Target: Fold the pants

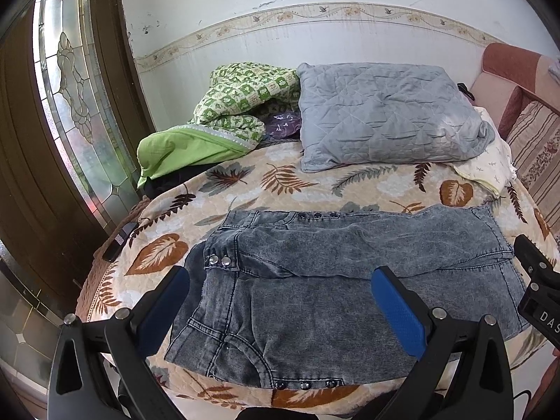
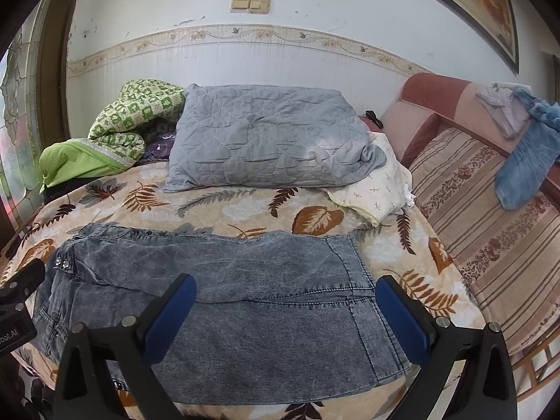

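Grey-blue denim pants (image 1: 336,280) lie folded flat on the leaf-patterned bedspread (image 1: 280,182), near the front edge. They also show in the right wrist view (image 2: 245,301). My left gripper (image 1: 280,301) is open and empty, held above the left part of the pants. My right gripper (image 2: 283,311) is open and empty above the right part; its body shows at the right edge of the left wrist view (image 1: 539,287). The left gripper's body shows at the left edge of the right wrist view (image 2: 17,301).
A grey quilted pillow (image 1: 385,115) and a green patterned blanket (image 1: 224,115) lie at the back. A white cloth (image 2: 378,182) lies beside the pillow. A striped sofa (image 2: 490,238) with clothes stands right. A glass door (image 1: 70,98) is left.
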